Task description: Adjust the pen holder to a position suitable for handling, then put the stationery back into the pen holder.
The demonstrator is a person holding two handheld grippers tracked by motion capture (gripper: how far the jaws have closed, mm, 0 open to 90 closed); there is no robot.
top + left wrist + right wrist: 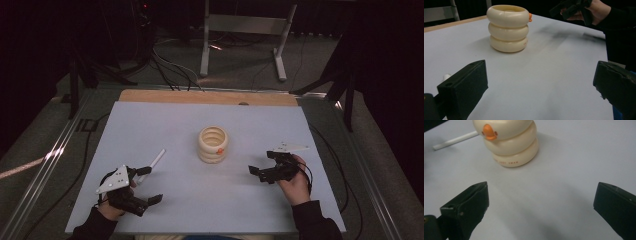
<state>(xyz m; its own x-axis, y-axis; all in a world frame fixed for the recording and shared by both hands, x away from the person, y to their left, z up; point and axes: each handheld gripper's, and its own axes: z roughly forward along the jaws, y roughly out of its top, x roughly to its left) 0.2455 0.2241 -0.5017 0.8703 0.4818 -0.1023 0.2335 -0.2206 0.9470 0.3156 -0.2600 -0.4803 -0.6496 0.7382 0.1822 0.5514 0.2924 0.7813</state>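
— Cream ringed cup [213,144]: standing upright near the middle of the white table [165,200], three stacked rings, open at the top, small orange beak [489,132] on the upper ring.

— And beside it?

— White stick [155,161] lying flat to its left, well apart from it, just beyond the left gripper [150,184].

— Left gripper's jaws?

— Spread wide, nothing between them, aimed across the bare table toward the cup, low at the near left edge.

— Right gripper [263,165]?

— Held in a hand [295,181] at the near right, jaws likewise wide apart and empty, pointing at the cup's beak side, clear of it.
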